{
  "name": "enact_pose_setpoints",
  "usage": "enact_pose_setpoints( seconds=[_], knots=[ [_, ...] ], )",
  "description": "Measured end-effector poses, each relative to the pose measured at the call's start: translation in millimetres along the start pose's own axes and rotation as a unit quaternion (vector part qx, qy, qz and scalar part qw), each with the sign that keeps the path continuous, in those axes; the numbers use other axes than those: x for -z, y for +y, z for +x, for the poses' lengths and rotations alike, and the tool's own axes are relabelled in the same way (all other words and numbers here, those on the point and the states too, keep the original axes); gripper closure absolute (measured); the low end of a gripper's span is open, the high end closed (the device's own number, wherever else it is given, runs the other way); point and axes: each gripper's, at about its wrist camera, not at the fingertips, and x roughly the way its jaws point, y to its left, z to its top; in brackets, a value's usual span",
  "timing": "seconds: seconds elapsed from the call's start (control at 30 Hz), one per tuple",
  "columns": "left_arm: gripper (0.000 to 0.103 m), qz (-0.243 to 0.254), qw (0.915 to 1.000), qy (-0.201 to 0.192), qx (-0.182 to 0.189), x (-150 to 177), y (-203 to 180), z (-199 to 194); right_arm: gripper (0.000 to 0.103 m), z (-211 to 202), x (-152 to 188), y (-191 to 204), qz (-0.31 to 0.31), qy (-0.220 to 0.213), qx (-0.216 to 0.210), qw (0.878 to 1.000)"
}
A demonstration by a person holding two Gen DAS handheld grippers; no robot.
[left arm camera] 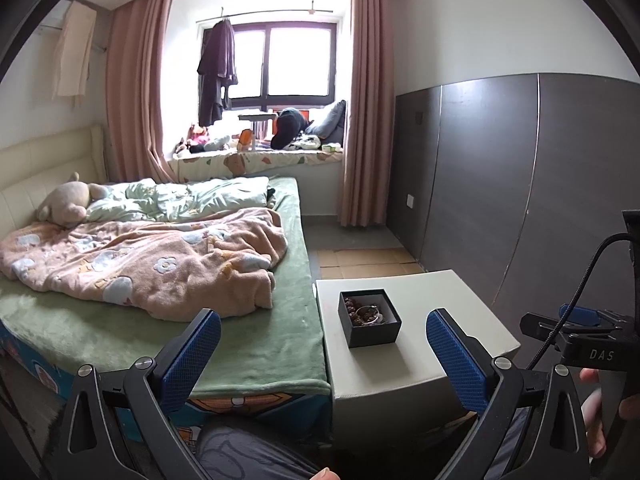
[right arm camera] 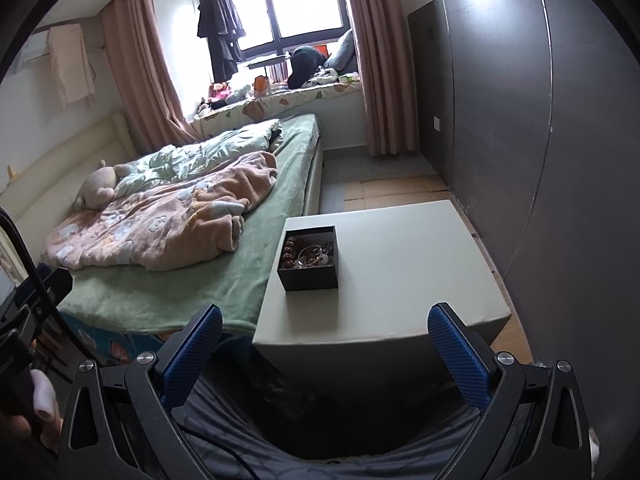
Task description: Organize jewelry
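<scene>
Here both tools, left tool (left arm camera: pixel 323 354) and right tool (right arm camera: pixel 325 350), gape wide before the jewelry box (right arm camera: pixel 309 258).

A box (left arm camera: pixel 369 323) sits on the desk (left arm camera: pixel 432 344), toward its left side, with beads (right arm camera: pixel 289 254) and what may be a ring (right arm camera: pixel 313 251) lying inside it. The bed (left arm camera: pixel 256 344) stands just left of the desk, carrying a blanket (left arm camera: pixel 152 256) with a quilt (left arm camera: pixel 180 196) behind it and a plush toy (left arm camera: pixel 66 202) at the left by the headboard. Behind the bed a window seat (left arm camera: pixel 256 160) holds a heap of things under the window (left arm camera: pixel 288 64), curtains (left arm camera: pixel 366 92) hang at both sides, and wall panels (left arm camera: pixel 500 168) stand right of the desk.
</scene>
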Motion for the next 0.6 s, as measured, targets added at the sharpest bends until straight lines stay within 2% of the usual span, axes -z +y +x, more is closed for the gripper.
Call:
enact_pose_setpoints(
  seconds=[0.6],
  knots=[
    [0.0, 0.001, 1.0, 0.001, -0.005, 0.9, 1.4, -3.2, 0.0, 0.3, 0.6, -4.5, 0.015, 0.003, 0.004, 1.0]
  ],
)
